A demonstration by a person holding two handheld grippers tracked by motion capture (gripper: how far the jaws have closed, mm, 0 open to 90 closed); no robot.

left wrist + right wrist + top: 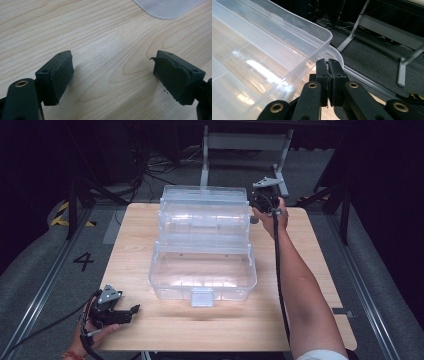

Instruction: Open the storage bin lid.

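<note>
A clear plastic tiered box (202,287) stands open in the middle of the wooden table (310,265), its upper trays (204,215) folded out toward the back and a latch (202,296) on the front wall. My right gripper (255,210) is at the right end of the upper trays. In the right gripper view its jaws (328,66) are pressed shut beside the clear tray rim (322,37), and I see nothing between them. My left gripper (131,312) rests low at the table's front left, open and empty (113,75), with a corner of the box (167,7) ahead.
Bare wood lies left and in front of the box. Behind the table stands a white metal frame (245,142) with cables on the grey floor. A "4" marking (83,261) and yellow-black tape (62,215) sit on the floor at left.
</note>
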